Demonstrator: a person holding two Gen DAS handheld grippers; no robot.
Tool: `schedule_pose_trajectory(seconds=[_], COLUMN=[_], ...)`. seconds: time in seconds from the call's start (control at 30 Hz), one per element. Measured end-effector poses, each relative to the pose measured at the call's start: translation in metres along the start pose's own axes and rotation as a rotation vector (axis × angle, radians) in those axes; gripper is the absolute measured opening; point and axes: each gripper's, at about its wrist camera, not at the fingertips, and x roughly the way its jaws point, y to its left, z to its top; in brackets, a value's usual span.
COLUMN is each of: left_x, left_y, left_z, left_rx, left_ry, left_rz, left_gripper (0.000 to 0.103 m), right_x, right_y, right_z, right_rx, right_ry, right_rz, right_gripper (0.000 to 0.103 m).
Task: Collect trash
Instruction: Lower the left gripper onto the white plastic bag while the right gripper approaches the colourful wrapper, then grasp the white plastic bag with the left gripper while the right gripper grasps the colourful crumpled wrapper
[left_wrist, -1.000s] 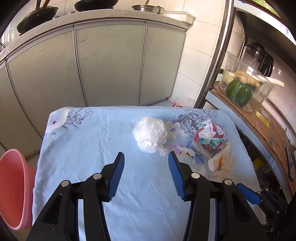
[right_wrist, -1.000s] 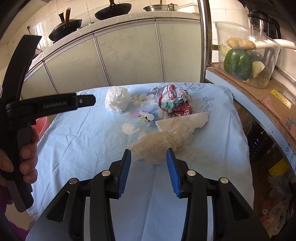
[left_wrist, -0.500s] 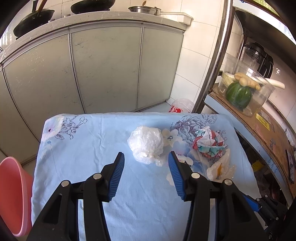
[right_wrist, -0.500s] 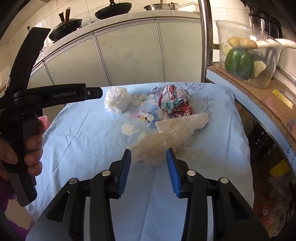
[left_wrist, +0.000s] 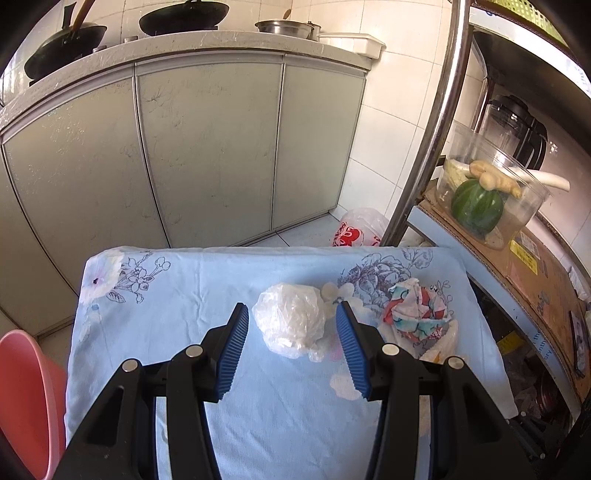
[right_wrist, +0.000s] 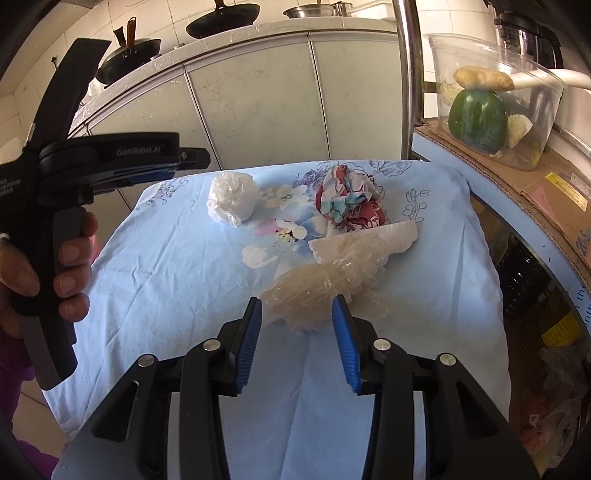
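Note:
A crumpled white plastic ball (left_wrist: 290, 320) lies on the blue flowered cloth (left_wrist: 184, 295); it also shows in the right wrist view (right_wrist: 231, 197). My left gripper (left_wrist: 291, 317) is open with its jaws on either side of the ball, not closed on it. A crumpled red and teal wrapper (left_wrist: 415, 314) (right_wrist: 349, 201) lies to its right. A clear yellowish plastic bag (right_wrist: 332, 277) lies just ahead of my right gripper (right_wrist: 296, 308), which is open, with the bag's near end between its fingertips.
A pink basin (left_wrist: 26, 398) stands at the left below the table. A metal pole (left_wrist: 424, 147) and a shelf with a clear tub of vegetables (left_wrist: 487, 195) stand at the right. Grey cabinets (left_wrist: 203, 147) are behind. A plastic bag (left_wrist: 360, 229) lies on the floor.
My left gripper has moved forward, so the white plastic ball now sits between its open jaws. The right gripper has barely moved.

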Motion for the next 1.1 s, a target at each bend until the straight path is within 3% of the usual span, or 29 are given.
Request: schedule_pose_trajectory(seconds=[0.7,1.1], left_x=[0.030,0.068], left_y=[0.005,0.013], left_z=[0.021,0.007], left_rx=[-0.066,-0.103], left_ry=[0.045,0.127], left_rz=[-0.053,0.000], left_gripper=[0.050,0.051], right_x=[0.003,-0.009], right_y=[-0.002,-0.017], right_z=[-0.004,0.007], right_rx=[0.013,0.037], right_ry=[0.015,-0.031], right_rz=[-0.007,0.011], right_gripper=[0.040,0.040])
